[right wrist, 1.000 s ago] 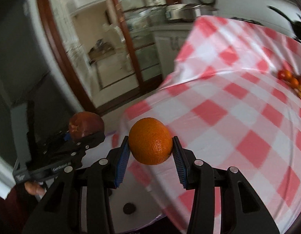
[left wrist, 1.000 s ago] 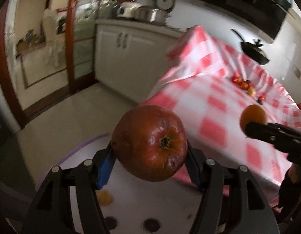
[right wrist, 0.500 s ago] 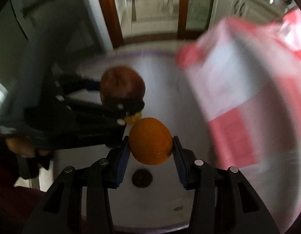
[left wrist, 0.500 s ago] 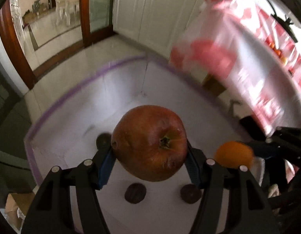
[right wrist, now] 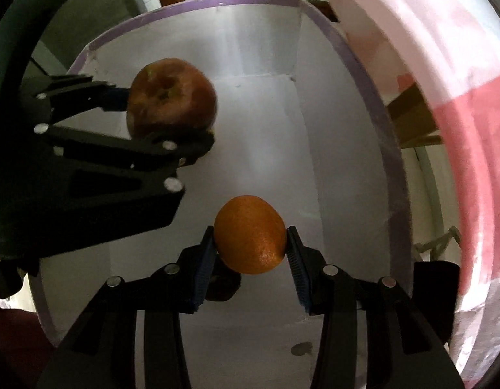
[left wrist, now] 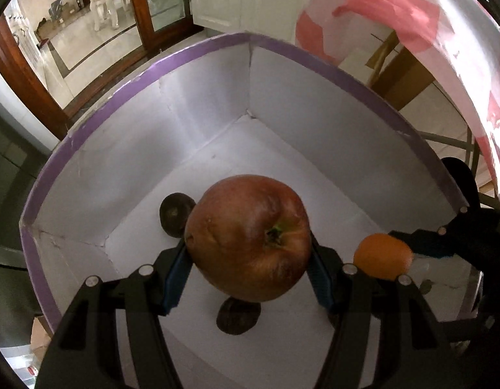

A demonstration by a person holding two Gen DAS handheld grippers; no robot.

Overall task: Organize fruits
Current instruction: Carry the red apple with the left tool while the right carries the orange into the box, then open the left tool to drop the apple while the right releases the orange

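My left gripper is shut on a wrinkled red apple and holds it inside a white box with a purple rim, above the box floor. My right gripper is shut on an orange and holds it inside the same box. The orange shows to the right in the left wrist view. The apple and left gripper show at upper left in the right wrist view.
Two dark round fruits lie on the box floor under the apple; another dark fruit lies under the orange. The table with its red-checked cloth stands to the right of the box. Tiled floor and wooden door frames lie beyond.
Both grippers have swung from over the table down into the white box, each still holding its fruit. The box walls now surround both fruits.
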